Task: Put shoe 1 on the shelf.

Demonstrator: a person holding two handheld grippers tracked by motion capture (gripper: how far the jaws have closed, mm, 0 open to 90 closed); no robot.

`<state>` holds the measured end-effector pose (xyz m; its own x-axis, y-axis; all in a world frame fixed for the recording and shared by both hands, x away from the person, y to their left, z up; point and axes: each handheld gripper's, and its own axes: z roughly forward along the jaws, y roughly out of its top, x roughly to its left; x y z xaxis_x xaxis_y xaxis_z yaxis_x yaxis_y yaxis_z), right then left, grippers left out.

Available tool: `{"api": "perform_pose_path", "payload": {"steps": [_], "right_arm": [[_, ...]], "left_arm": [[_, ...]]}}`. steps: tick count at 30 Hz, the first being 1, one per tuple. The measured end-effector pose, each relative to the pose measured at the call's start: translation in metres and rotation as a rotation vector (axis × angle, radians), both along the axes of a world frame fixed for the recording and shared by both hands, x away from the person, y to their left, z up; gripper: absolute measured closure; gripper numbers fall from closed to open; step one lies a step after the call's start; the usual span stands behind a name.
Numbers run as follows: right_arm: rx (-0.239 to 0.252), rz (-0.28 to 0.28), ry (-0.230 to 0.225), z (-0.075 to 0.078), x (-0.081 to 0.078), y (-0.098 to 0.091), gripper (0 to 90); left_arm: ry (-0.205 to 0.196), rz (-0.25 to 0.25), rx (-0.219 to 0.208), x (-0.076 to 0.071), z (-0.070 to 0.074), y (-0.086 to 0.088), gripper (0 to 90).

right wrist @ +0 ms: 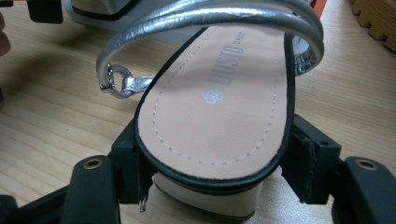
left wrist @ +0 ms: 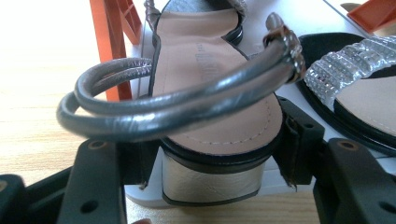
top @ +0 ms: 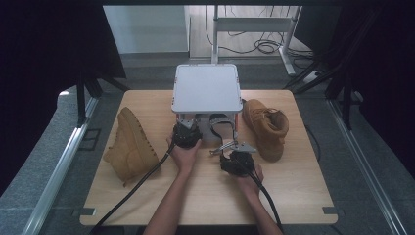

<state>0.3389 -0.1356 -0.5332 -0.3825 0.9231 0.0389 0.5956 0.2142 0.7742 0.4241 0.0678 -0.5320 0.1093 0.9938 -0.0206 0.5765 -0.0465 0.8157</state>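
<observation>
Two silver-strapped block-heel sandals lie side by side at the front of a white rack with orange legs. My left gripper is shut on the heel of the left sandal, which rests on the rack's white base. Its looped ankle strap crosses in front of the camera. My right gripper is shut on the heel of the right sandal, whose heel hangs over the wooden table. That sandal's glittery toe strap shows in the left gripper view.
A tan boot lies on its side at the table's left, sole toward the rack. Its mate stands upright at the right, close to my right gripper. Both cables trail back over the table's front.
</observation>
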Motion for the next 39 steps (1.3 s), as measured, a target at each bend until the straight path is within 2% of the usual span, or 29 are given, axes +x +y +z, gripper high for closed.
{"api": "perform_pose_path", "payload": {"steps": [4,7,11,13,17,22,28,34,39], "right_arm": [[0.000,0.001,0.001,0.000,0.000,0.000,34.5],[0.001,0.001,0.000,0.000,0.000,0.000,34.5],[0.007,-0.002,-0.003,0.001,0.000,-0.001,34.6],[0.013,-0.006,-0.002,0.002,0.000,-0.001,34.7],[0.024,-0.012,-0.008,0.003,0.000,-0.001,34.9],[0.016,-0.035,-0.029,0.005,0.000,-0.001,36.5],[0.041,-0.054,-0.034,0.009,0.003,-0.001,37.5],[0.025,-0.090,-0.061,0.014,0.010,0.002,39.4],[0.027,-0.103,-0.059,0.013,0.017,0.010,39.5]], "left_arm": [[0.034,-0.050,0.000,-0.002,0.002,0.005,35.9],[0.020,-0.069,-0.017,-0.007,0.000,0.009,33.8],[0.024,-0.098,-0.057,-0.010,-0.005,0.017,38.0],[0.027,-0.100,-0.076,-0.012,-0.006,0.019,40.5],[0.041,-0.111,-0.086,-0.010,-0.005,0.022,40.6],[0.046,-0.116,-0.085,-0.010,-0.004,0.023,40.7],[0.049,-0.119,-0.083,-0.009,-0.004,0.024,40.7],[0.051,-0.119,-0.082,-0.009,-0.004,0.024,40.7],[0.051,-0.120,-0.082,-0.009,-0.004,0.024,40.7]]}}
